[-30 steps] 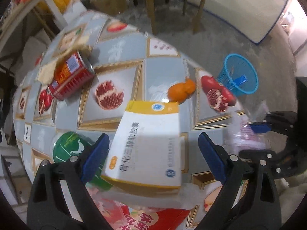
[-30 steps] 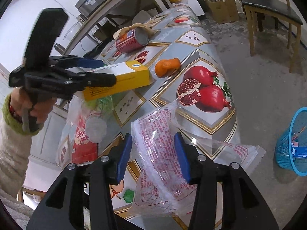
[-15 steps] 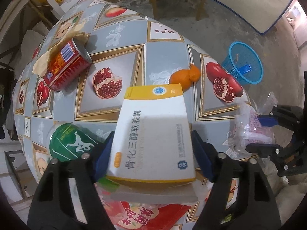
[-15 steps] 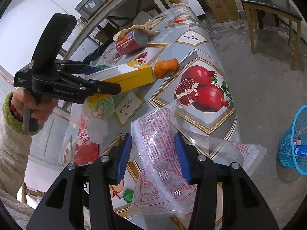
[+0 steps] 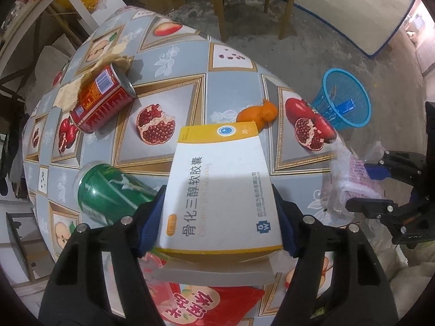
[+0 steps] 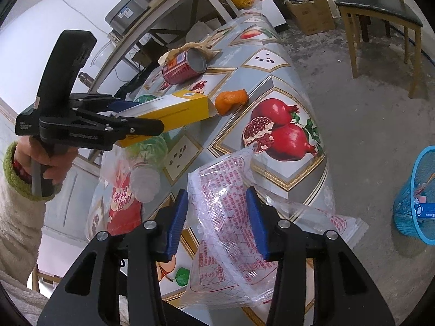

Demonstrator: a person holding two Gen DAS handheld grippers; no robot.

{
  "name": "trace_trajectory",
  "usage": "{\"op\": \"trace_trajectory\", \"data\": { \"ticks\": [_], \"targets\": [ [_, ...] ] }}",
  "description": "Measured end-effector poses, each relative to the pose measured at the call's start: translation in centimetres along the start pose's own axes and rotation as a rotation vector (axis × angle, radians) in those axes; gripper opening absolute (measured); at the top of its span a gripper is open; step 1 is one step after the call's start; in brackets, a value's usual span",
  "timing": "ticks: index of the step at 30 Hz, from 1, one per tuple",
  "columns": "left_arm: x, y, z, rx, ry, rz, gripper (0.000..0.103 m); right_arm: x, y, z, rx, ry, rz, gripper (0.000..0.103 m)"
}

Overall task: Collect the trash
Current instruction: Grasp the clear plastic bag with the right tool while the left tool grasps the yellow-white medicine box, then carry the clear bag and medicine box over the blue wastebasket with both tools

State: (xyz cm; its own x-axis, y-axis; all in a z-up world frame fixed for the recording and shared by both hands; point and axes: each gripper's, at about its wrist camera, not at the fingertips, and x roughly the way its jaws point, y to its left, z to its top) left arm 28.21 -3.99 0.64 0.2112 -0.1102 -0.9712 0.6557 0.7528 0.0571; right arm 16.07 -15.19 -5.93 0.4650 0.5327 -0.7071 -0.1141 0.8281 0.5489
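A white and yellow medicine box (image 5: 217, 179) sits between the blue pads of my left gripper (image 5: 217, 217), whose jaws are closing and press on its two long sides. The right wrist view shows this box (image 6: 176, 111) tilted above the table, held by the left gripper (image 6: 146, 115). My right gripper (image 6: 217, 214) has its jaws closing on a clear plastic bag with red print (image 6: 220, 233) at the table's near edge, pads against it. A blue mesh waste basket (image 5: 342, 103) stands on the floor beyond the table.
On the fruit-print tablecloth (image 5: 174, 62) lie a red can (image 5: 100, 100), a green plastic bottle (image 5: 108, 190), an orange peel (image 5: 258, 112) and a red snack wrapper (image 5: 206, 304). A wooden chair (image 6: 380, 8) stands behind. A person's hand (image 6: 46, 160) grips the left handle.
The left jaws have narrowed from wide apart until the pads meet the box's sides. The right gripper and its bag have stayed put.
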Motion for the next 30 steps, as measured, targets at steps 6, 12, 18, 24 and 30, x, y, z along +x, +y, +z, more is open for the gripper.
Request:
{"op": "trace_trajectory", "data": {
  "ticks": [6,12,18,24,30],
  "targets": [
    [-1.0,0.1,-0.3,-0.012,-0.031,-0.008,0.067,-0.2,0.2,0.0,-0.001,-0.006,0.002,0.041],
    [-2.7,0.7,-0.5,-0.045,-0.080,-0.021,0.067,-0.6,0.3,-0.1,-0.002,-0.015,0.004,0.041],
    [-4.2,1.4,-0.7,-0.081,-0.128,-0.041,0.067,-1.0,0.4,-0.1,0.000,-0.022,0.005,0.041],
    [-5.8,1.7,-1.0,-0.110,-0.177,-0.062,0.067,-1.5,0.7,-0.1,-0.001,-0.031,0.003,0.040],
    [-6.6,1.6,-1.5,-0.122,-0.198,-0.074,0.067,-2.2,1.0,-0.2,-0.005,-0.043,-0.001,0.040]
  ]
}}
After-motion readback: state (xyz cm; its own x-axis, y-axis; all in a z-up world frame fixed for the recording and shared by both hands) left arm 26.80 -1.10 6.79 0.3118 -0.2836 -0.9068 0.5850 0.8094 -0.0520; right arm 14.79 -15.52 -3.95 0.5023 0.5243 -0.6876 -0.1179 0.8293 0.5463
